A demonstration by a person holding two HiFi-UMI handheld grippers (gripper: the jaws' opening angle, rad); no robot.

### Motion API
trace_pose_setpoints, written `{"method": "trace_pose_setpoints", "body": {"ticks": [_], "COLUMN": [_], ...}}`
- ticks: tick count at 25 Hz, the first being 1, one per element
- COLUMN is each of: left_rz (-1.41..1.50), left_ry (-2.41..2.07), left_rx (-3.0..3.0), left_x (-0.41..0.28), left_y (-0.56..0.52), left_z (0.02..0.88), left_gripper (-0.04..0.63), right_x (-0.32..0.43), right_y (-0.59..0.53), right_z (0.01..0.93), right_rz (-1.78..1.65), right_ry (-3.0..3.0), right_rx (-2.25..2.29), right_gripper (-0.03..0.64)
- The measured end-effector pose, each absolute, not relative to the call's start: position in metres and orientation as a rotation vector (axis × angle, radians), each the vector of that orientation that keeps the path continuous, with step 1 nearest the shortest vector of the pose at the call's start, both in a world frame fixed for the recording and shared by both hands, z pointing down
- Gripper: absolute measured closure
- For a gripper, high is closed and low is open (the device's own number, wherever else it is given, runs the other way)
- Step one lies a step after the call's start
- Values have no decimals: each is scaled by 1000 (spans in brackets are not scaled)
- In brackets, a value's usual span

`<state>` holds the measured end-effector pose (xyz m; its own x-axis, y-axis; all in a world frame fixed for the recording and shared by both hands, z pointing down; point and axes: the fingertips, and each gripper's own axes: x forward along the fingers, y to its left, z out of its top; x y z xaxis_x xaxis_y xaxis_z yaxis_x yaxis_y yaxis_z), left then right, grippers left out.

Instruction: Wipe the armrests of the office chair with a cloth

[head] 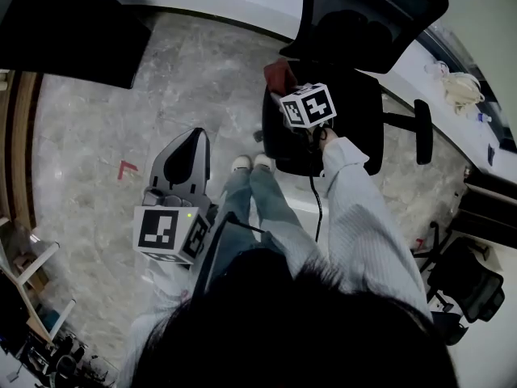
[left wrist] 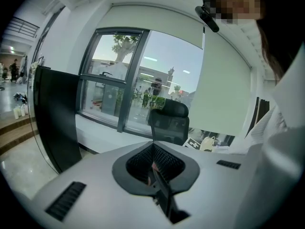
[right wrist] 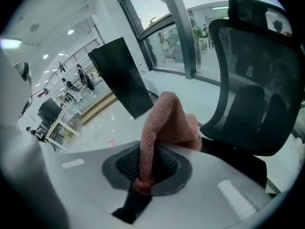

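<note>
Between the right gripper's (right wrist: 143,174) fingers (right wrist: 125,165), pink cloth (right wrist: 167,123) beside office chair (right wrist: 252,104)

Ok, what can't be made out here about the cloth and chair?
- Whether the cloth touches an armrest: in the head view the right gripper and its marker cube cover that spot; in the right gripper view the cloth itself blocks it.
- The armrest on the cloth's side: hidden in every view; only the far armrest shows.
- The office chair base: head view, under the seat.
- Pale items beyond the chair: too small.
</note>
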<state>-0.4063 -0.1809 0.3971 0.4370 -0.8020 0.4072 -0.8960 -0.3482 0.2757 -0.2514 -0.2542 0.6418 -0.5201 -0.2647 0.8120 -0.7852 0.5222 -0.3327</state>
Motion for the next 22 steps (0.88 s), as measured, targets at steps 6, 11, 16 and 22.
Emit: {"method": "trace_pose_setpoints", "body": {"ticks": [6, 11, 16, 22], "left_rz": [264, 261, 254, 262], "left_ry": [-1374, -1329, -1312, -1350], "left_rx": [2281, 2315, 2345, 2309], "left_x": [-384, -364, -349, -358], "left_y": [-173, -163, -152, -142], "left_z": [389, 383, 378, 385], "left_gripper": [592, 592, 592, 592], "right_x": [-267, -266, -257, -239], "right_y": [-149, -72, -53, -116], "right_z": [624, 612, 615, 618], "right_rz": [992, 1014, 993, 958], "right_ry": [-2094, -2124, -2125, -2135], "right_rx": [668, 621, 598, 719], "right_gripper": [592, 592, 592, 592]}}
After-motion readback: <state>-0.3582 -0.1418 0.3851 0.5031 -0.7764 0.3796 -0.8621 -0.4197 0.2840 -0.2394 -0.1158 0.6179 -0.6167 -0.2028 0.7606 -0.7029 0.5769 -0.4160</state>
